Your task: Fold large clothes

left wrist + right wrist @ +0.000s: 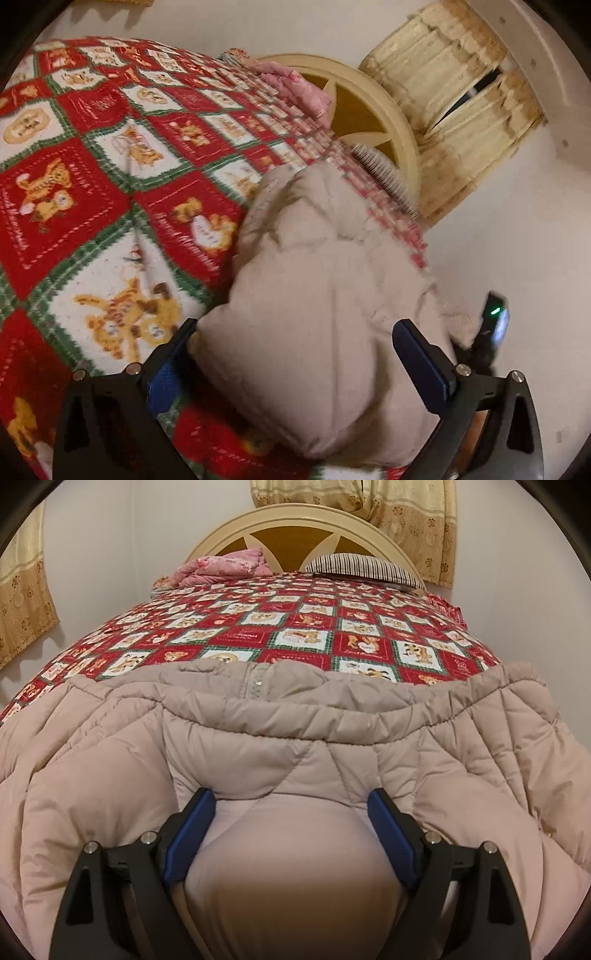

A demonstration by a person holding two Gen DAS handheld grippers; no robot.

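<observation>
A beige puffer jacket [295,738] lies spread across the near end of a bed, on a red, white and green quilt [295,627] printed with bears. In the right wrist view the jacket fills everything from 3 o'clock round through 6 to 9, its gathered edge and a short zip line running across the middle, so the garment seems laid flat and wide to give a clean base for folding

The right gripper [291,805] sits at 6 o'clock with a rounded bulge of the jacket's padding swelling up between its blue pads [192,834]. The jaws stand fairly wide yet the fabric fills the gap and touches both pads, so I judge it a loose pinch on a thick fold, wide because the padding will not compress further

In the left wrist view, which is tilted and blurred, the left gripper [295,343] straddles another puffy part of the jacket [314,295], possibly a sleeve or side panel, that hangs at the quilt's edge towards 5 o'clock. Its jaws are spread either side of the bulk; whether they actually clamp it I cannot tell

At 12 o'clock a cream headboard [295,528] backs a striped pillow [362,568] and a pink bundle [225,566], well apart from the work. Curtains [369,513] hang behind
</observation>
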